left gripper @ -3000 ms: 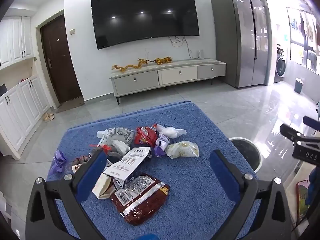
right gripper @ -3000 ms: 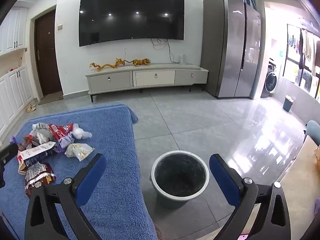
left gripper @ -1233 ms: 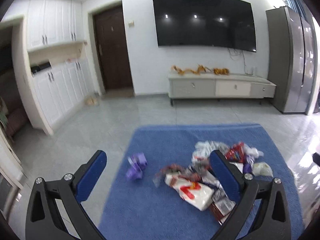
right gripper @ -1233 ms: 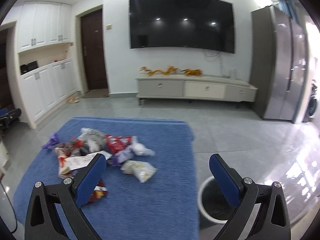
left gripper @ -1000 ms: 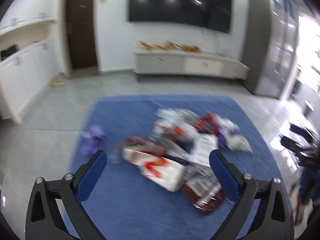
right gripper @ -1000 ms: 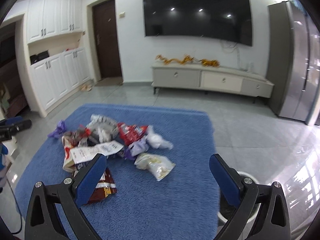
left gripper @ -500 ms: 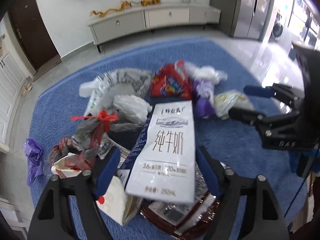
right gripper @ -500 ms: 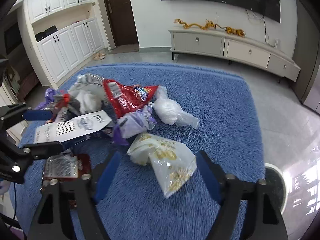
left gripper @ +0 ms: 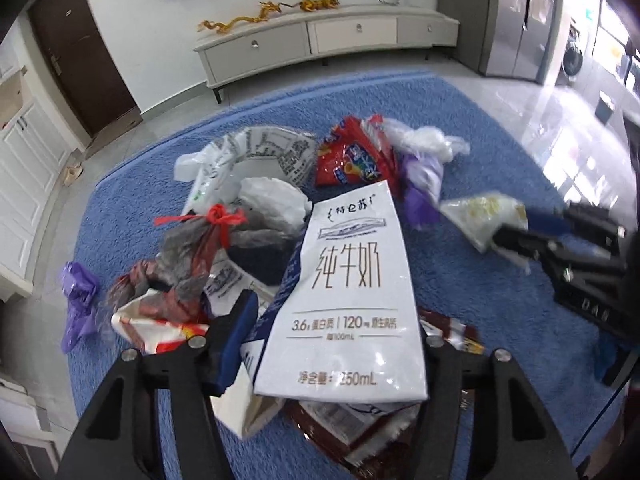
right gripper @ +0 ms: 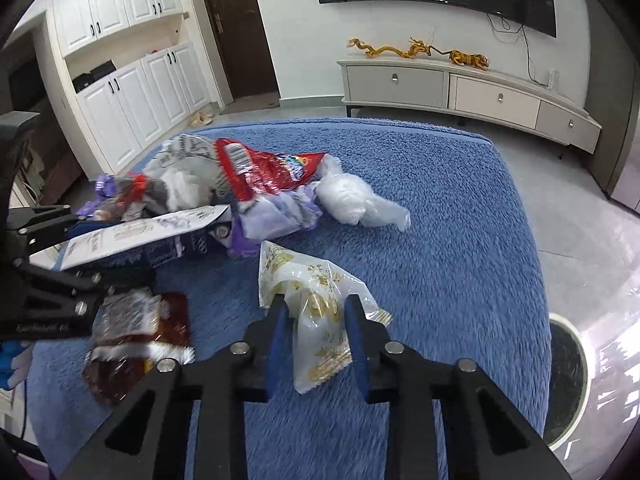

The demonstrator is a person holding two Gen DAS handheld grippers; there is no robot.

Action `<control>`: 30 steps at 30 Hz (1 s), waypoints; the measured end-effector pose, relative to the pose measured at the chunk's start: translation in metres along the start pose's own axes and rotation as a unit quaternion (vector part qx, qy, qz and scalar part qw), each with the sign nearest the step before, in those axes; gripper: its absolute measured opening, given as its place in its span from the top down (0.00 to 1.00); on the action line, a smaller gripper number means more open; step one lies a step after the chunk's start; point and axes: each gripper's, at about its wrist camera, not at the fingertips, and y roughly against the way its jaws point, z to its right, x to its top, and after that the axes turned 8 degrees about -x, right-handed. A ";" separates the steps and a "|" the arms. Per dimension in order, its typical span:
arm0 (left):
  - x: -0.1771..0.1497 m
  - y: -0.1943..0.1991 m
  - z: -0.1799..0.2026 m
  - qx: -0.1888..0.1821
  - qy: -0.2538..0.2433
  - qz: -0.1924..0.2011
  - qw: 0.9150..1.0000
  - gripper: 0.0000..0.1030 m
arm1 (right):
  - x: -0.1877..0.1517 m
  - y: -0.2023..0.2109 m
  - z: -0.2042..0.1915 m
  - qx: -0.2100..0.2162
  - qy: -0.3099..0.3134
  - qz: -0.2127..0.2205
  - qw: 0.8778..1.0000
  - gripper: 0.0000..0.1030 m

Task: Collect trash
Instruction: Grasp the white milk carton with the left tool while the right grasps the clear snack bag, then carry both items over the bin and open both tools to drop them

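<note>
Two hand-held grippers at work on a heap of trash lying on a blue rug. The left gripper has its jaws closed against the two sides of a flattened white milk carton, holding it by the bottom end, where the volume print sits. The carton's long axis runs along the fingers, away from the camera, its top end pointing toward the middle of the heap and its printed face turned upward; gripping across the narrow width suits the jaw span. The right gripper has its jaws pinched on a clear snack bag with yellow print, taken mid-body so the loose film bunches between the pads. The bag's long axis also follows the fingers, one corner trailing toward the camera. Still on the rug: a red snack wrapper, a white plastic bag, purple wrappers, a brown packet. A round bin stands on the tiled floor just off the rug's right edge, probably the destination for both pieces
</note>
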 end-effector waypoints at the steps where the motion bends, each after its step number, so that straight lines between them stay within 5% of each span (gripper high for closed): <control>1: 0.000 0.006 -0.001 -0.001 0.005 0.005 1.000 0.44 | -0.004 0.005 0.001 0.005 -0.003 0.002 1.000 0.78; 9: 0.016 0.065 0.011 -0.032 0.025 0.060 0.997 0.44 | -0.014 0.069 0.024 0.044 -0.052 0.050 0.996 0.80; 16: 0.057 0.081 0.072 -0.119 -0.006 0.072 0.990 0.44 | -0.010 0.121 0.081 0.033 -0.122 0.093 0.988 0.81; 22: 0.103 0.043 0.154 -0.176 -0.064 0.049 0.981 0.44 | -0.027 0.126 0.170 -0.030 -0.213 0.085 0.973 0.81; 30: 0.156 -0.074 0.258 -0.195 -0.087 -0.043 0.976 0.43 | -0.067 0.088 0.286 -0.095 -0.335 0.005 0.938 0.80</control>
